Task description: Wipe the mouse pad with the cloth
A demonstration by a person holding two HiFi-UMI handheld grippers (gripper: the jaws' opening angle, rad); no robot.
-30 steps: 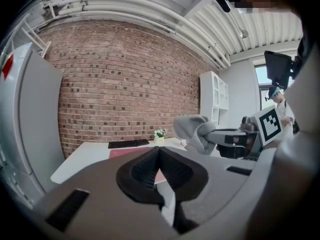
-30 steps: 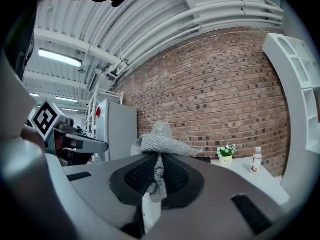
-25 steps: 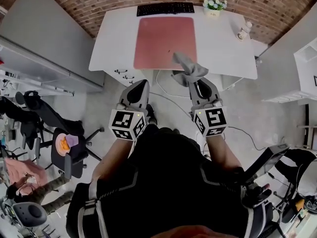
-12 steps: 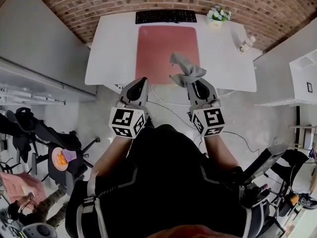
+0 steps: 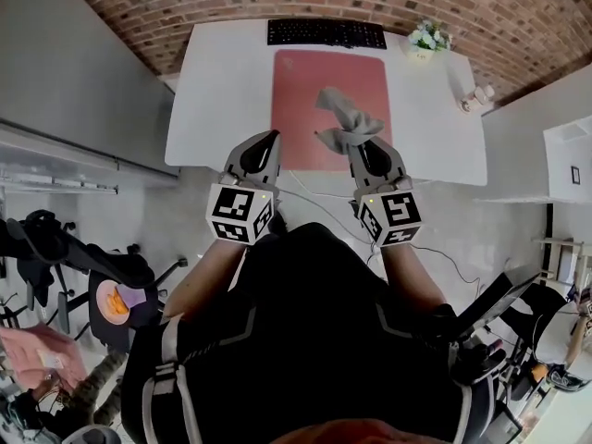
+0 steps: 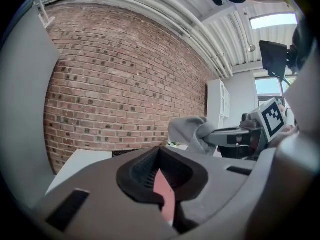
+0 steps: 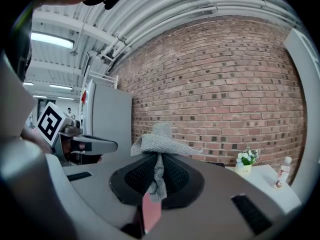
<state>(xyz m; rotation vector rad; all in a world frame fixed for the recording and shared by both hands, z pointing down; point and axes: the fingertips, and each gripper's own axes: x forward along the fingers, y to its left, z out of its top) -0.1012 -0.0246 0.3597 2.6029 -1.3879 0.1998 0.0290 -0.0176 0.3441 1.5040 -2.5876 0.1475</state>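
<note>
A pink mouse pad (image 5: 328, 86) lies on the white desk (image 5: 222, 91), just in front of a black keyboard (image 5: 326, 32). My right gripper (image 5: 359, 144) is shut on a grey cloth (image 5: 344, 121), which sticks up from its jaws over the pad's near edge. In the right gripper view the cloth (image 7: 159, 146) bunches above the closed jaws of that gripper (image 7: 159, 179). My left gripper (image 5: 266, 145) hovers at the desk's near edge, left of the pad; its jaws are shut with nothing between them. From the left gripper view (image 6: 161, 176) the cloth (image 6: 191, 132) shows to the right.
A small pot of flowers (image 5: 426, 38) and a little bottle (image 5: 478, 98) stand at the desk's back right. Cables (image 5: 314, 197) hang below the desk's front edge. Grey cabinets (image 5: 74, 81) stand to the left and office chairs (image 5: 111, 285) behind me.
Both grippers have moved forward toward the desk. The cloth now hangs over the pad's near edge instead of in front of the desk.
</note>
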